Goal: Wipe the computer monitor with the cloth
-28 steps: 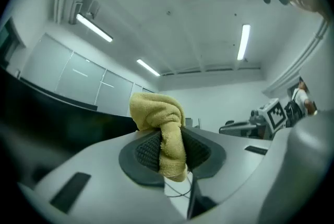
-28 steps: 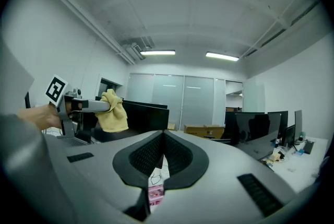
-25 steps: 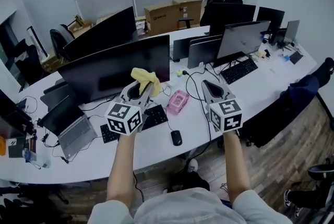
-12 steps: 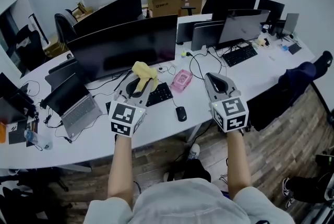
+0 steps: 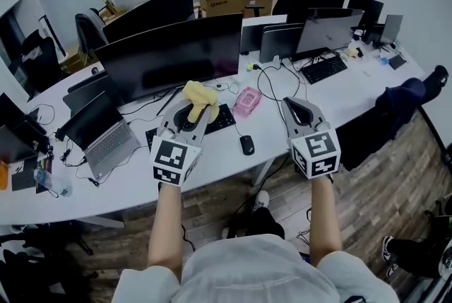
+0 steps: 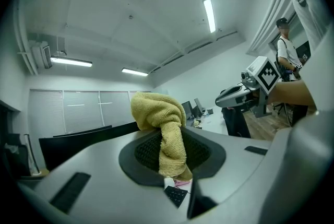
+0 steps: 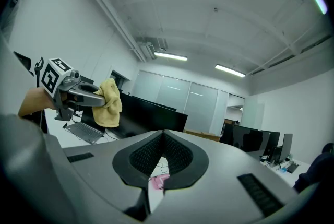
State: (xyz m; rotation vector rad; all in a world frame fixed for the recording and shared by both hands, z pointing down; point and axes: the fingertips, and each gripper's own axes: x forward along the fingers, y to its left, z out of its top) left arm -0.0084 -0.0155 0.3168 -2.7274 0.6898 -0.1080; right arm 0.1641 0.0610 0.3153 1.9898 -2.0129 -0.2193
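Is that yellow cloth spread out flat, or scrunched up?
Scrunched up. The yellow cloth is a bunched wad, pinched between the jaws of the left hand-held gripper, with its loose end bulging above them.

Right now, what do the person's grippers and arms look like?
Both the left gripper and right gripper are grey, tapering shells with black ribbed pads lining the jaws. Each carries a white cube printed with black square markers at its rear. No cables show. The person wears a light short-sleeved shirt, forearms bare.
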